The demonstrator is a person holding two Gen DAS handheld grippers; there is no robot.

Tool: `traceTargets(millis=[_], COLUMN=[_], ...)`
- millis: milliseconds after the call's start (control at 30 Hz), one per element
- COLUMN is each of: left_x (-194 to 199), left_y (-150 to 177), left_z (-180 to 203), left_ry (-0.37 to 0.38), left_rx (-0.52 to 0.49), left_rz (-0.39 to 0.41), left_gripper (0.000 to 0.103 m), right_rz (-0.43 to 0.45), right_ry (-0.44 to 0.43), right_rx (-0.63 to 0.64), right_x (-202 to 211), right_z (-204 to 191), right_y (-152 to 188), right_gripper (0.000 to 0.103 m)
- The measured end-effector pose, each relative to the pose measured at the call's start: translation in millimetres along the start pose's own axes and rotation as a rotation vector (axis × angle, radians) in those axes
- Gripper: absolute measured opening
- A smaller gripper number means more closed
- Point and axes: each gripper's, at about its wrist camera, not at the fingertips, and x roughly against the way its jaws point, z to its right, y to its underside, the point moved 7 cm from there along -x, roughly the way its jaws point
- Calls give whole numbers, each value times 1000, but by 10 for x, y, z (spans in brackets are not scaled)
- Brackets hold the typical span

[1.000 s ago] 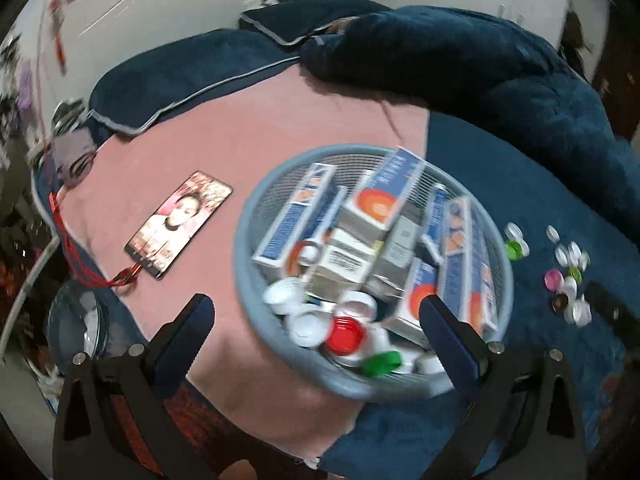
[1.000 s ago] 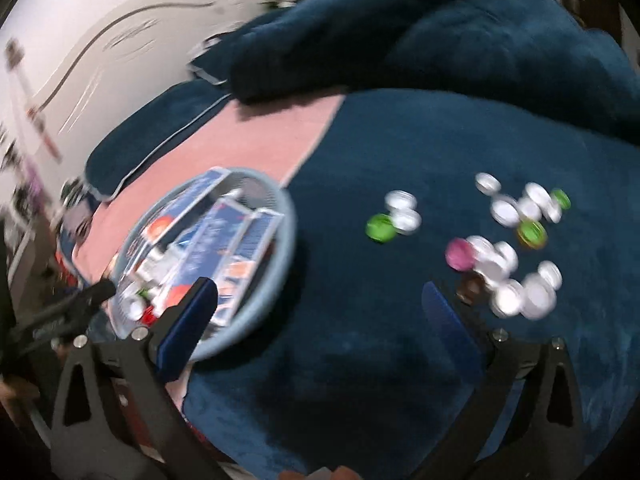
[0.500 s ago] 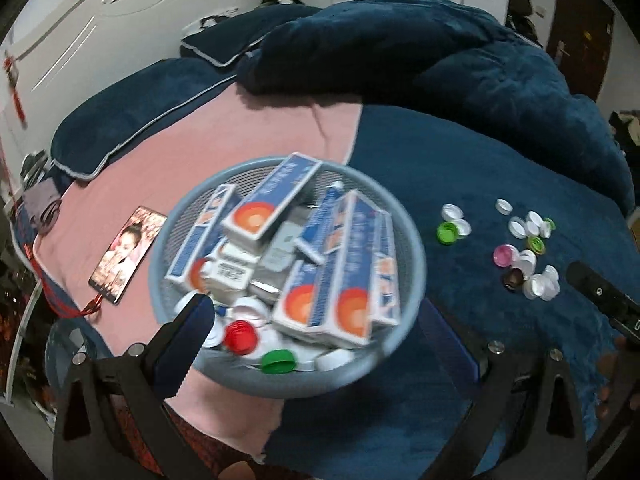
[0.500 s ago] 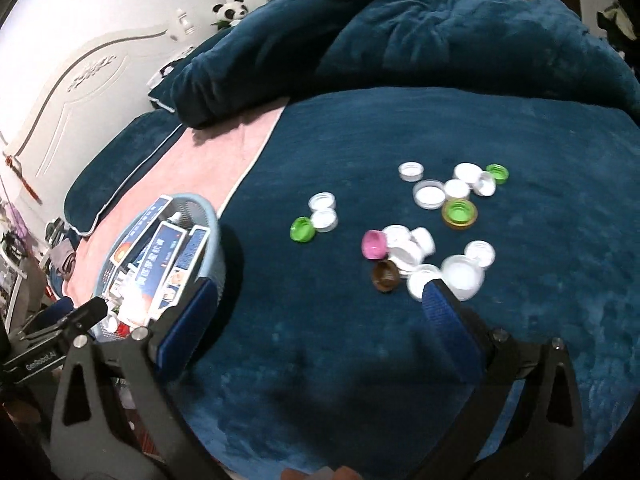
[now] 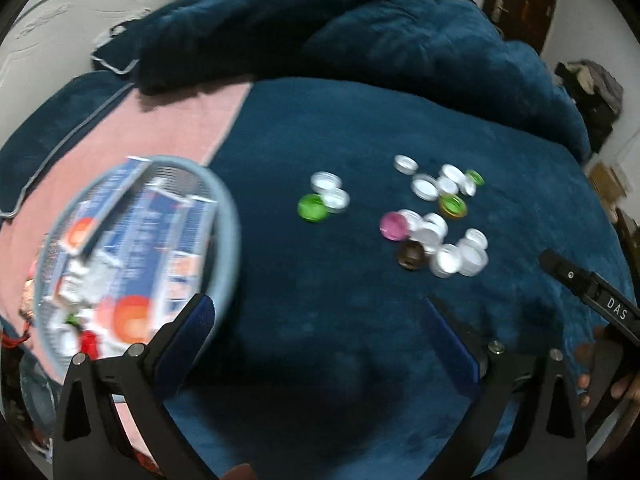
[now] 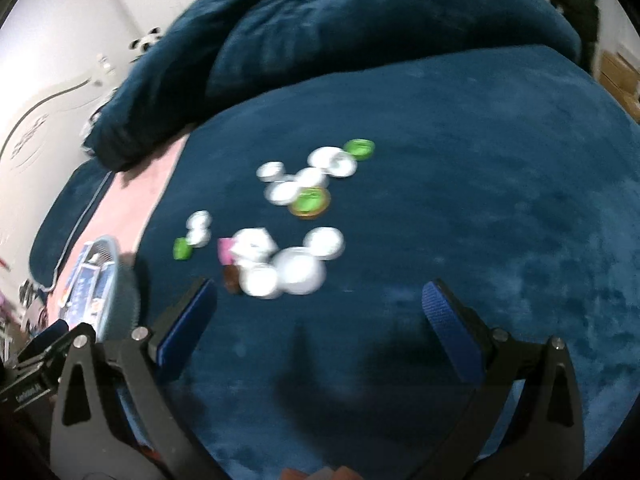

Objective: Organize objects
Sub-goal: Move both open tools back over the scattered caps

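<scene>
Many loose caps [image 5: 436, 216] lie scattered on the blue blanket [image 5: 360, 128], in a small group of three and a bigger cluster to its right, with no container around them; that, by my reading, is why both of your tools point that way. Left of them the basket [image 5: 230, 216] sits on the pink cover [image 5: 168, 120], packed with boxes [image 5: 132, 248] and a few caps. Your left gripper [image 5: 320, 336] hangs spread and empty, short of the caps. Your right gripper [image 6: 320, 312] is also spread wide, holding nothing, its left finger just beside the brown cap [image 6: 231, 276]. I'd guess the caps belong in the basket.
</scene>
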Motion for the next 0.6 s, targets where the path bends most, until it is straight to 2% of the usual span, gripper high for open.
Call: traceTargets(millis=[167,300,467,600], left_x=[-291,-513,-661,-751], left_y=[43,96,177,226], left_z=[293,426,440,396], left_ry=[31,18,1,-18], left_rx=[-7,-20,-31,-48], left_rz=[-58,-96,-126,-144], left_gripper=[103,103,103,102], right_rz=[-24,-47,-64,-70], right_ry=[63,97,77,50], right_rx=[-33,-25,34,150], right_x=[-71,-182,-331,-489], right_z=[347,478,361,77], right_y=[39,97,96,37], right_gripper=[103,103,103,103])
